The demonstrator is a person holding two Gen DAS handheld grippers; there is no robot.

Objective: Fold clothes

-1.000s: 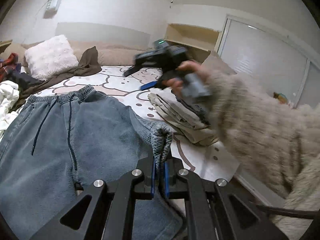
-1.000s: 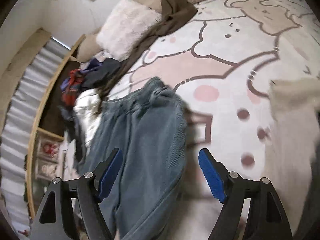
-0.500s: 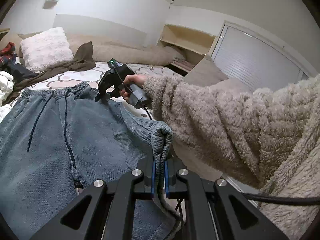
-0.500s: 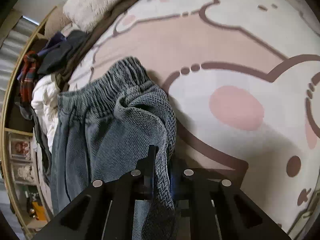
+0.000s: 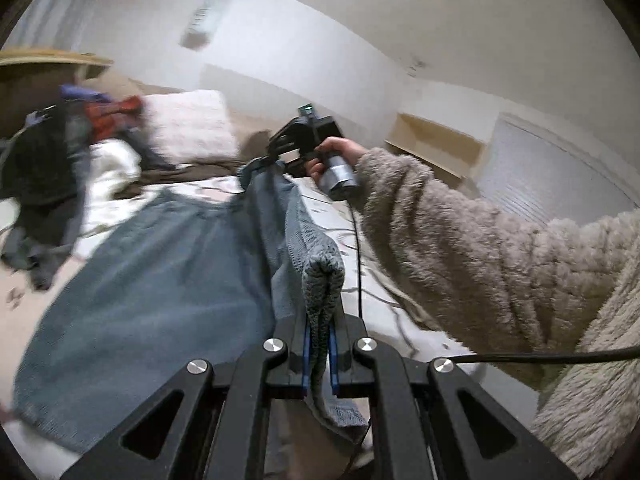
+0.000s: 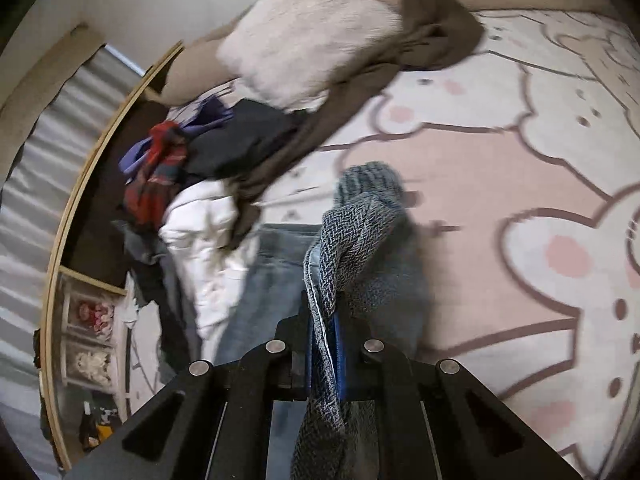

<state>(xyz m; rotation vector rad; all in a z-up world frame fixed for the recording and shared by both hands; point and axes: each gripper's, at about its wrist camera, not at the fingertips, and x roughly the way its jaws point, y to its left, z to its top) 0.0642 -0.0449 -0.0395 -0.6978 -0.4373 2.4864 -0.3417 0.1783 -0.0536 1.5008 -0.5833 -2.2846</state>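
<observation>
Both grippers clamped on the blue-grey knit pants [image 5: 168, 280]. Left gripper [image 5: 319, 354]: jaws closed on a bunched fold of the fabric, a wad standing up between the blue pads, a tail hanging below. Right gripper [image 6: 323, 354]: same, jaws pinched on a gathered edge, fabric draped over and down through the fingers.

In the left wrist view the right gripper [image 5: 266, 159] is ahead and higher up, held by a hand [image 5: 332, 156] in a fluffy beige sleeve [image 5: 480, 256]. The edge of the pants is pulled into a raised ridge between the two grippers, so the long axis runs from near the left camera out toward the far gripper. The rest of the garment slopes down left off that ridge onto the bed [image 6: 500, 184]. Motion blur on both views; can't tell which end is the waistband.

Edges/room: the bed has a pink and white cartoon-print cover, open to the right of the pants in the right wrist view. On the left the pants sit just beside a heap of clothes [image 6: 188, 184] (white, dark, red plaid). White fluffy pillow [image 6: 304, 28] and a brown garment [image 6: 432, 36] at the head of the bed, well apart from the pants. A cable [image 5: 358, 248] hangs from the right gripper's handle over the bed.
</observation>
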